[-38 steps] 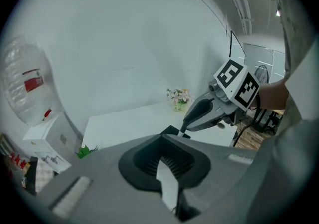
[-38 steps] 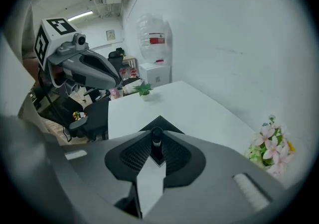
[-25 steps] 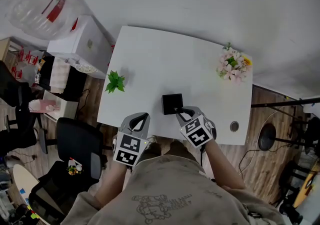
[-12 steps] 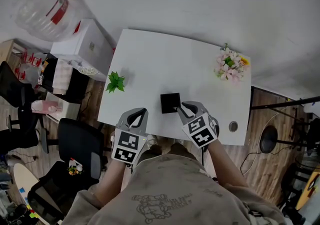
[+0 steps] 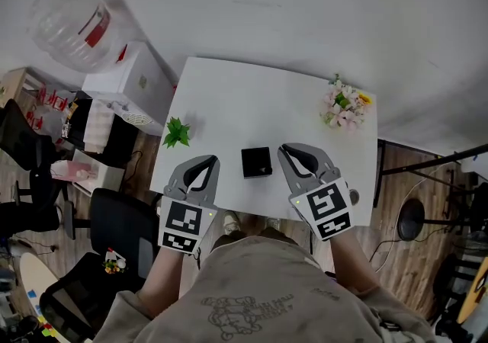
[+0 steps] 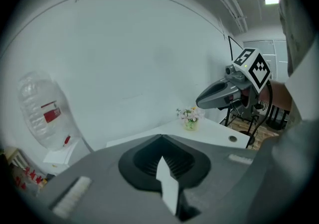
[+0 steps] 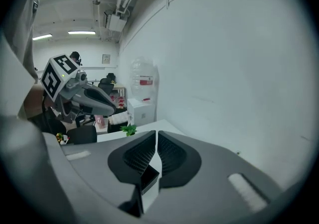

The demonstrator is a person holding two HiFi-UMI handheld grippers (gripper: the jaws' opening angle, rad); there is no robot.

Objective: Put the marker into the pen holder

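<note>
A black square pen holder (image 5: 256, 161) stands near the front edge of the white table (image 5: 252, 105). No marker shows in any view, and the holder's inside is too dark to read. My left gripper (image 5: 207, 160) is shut and empty, a little to the left of the holder. To the holder's right my right gripper (image 5: 286, 149) hovers with its jaws closed to a thin slit and nothing between them. Through that slit in the right gripper view a dark corner of the pen holder (image 7: 149, 180) shows below the right gripper (image 7: 156, 133).
A small green plant (image 5: 177, 133) sits at the table's left edge and a pot of pink flowers (image 5: 343, 109) at the back right corner. A round cable hole (image 5: 354, 197) lies at the front right. Office chairs (image 5: 114, 219) and a white cabinet (image 5: 130, 75) stand to the left.
The right gripper has drawn back from the pen holder, to the right and toward me. The left gripper has shifted slightly left. The holder stays in place.
</note>
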